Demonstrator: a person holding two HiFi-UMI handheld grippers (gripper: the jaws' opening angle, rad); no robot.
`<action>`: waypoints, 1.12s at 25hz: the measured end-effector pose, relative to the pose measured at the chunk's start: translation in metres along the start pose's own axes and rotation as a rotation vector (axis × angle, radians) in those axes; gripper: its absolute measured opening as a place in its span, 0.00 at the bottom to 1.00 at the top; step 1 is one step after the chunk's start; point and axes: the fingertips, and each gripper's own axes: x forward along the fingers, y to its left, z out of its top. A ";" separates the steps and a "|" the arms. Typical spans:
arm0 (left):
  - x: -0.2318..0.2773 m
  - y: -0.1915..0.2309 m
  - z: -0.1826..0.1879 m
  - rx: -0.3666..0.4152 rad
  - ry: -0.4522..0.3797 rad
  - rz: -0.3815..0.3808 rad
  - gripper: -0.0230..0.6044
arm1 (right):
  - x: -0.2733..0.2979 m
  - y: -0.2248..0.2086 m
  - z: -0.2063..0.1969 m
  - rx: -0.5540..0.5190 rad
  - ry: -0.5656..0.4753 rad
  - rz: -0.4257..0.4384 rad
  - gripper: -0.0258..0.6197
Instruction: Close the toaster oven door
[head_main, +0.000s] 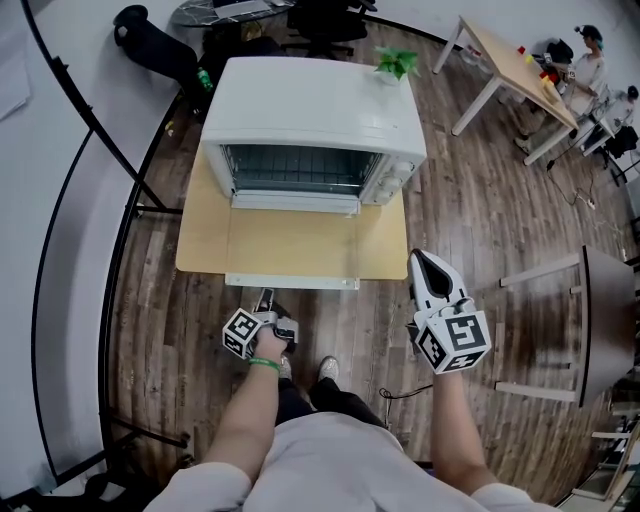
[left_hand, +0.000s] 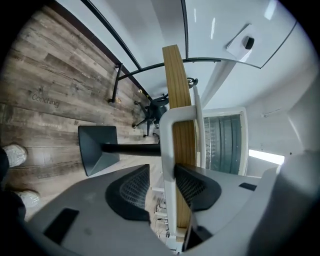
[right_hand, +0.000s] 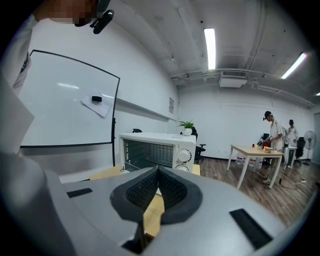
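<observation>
— Wood-floor room, small surface (head_main: 200, 250), toaster oven (head_main: 310, 100) on it. Where's the door?

— Door (head_main: 290, 245) is flopped flat open. My left claw (head_main: 266, 297) sits half-closed round its handle (head_main: 300, 282), not clamped yet, ready to swing it up. Right claw (head_main: 425, 262) is pinched together, empty, parked clear. Looks like nothing's in the way.

The only wording I can make out is a faint "Coaching" on the wooden floor (left_hand: 45, 99), while markings around the toaster oven (head_main: 310, 130) dials are too small to read.
</observation>
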 end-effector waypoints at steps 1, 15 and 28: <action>0.000 -0.002 0.000 -0.002 -0.002 -0.005 0.28 | 0.000 0.001 0.000 0.001 -0.001 0.002 0.04; -0.012 -0.037 -0.003 -0.049 -0.007 -0.013 0.16 | -0.002 0.015 0.023 0.014 -0.077 0.045 0.04; -0.027 -0.118 0.002 0.024 0.005 -0.173 0.16 | 0.007 0.035 0.052 0.052 -0.175 0.109 0.04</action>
